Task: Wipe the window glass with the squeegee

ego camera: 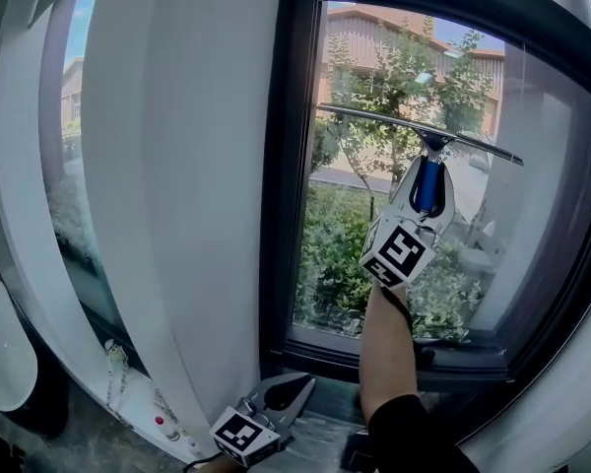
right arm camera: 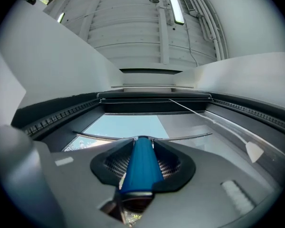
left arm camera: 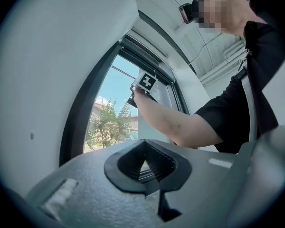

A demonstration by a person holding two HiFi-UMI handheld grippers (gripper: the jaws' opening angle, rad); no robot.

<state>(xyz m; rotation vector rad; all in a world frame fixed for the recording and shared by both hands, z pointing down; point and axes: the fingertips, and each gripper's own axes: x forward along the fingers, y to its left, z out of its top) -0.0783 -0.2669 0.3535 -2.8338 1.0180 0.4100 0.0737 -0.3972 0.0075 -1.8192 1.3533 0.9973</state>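
Note:
The squeegee has a long thin metal blade (ego camera: 414, 128) and a blue handle (ego camera: 427, 187). The blade lies slanted against the upper part of the window glass (ego camera: 355, 254), with trees and a building behind it. My right gripper (ego camera: 428, 180) is raised to the pane and shut on the blue handle (right arm camera: 140, 165). The blade (right arm camera: 180, 137) runs across just beyond its jaws. My left gripper (ego camera: 294, 387) hangs low by the sill, shut and holding nothing. The left gripper view shows its jaws (left arm camera: 145, 163) together and the raised right arm (left arm camera: 166, 120) at the window.
A white curtain (ego camera: 177, 166) hangs left of the dark window frame (ego camera: 281, 166). A beaded cord (ego camera: 113, 372) dangles below it. The dark sill (ego camera: 325, 348) runs under the pane. A white rounded object (ego camera: 0, 343) sits at the far left.

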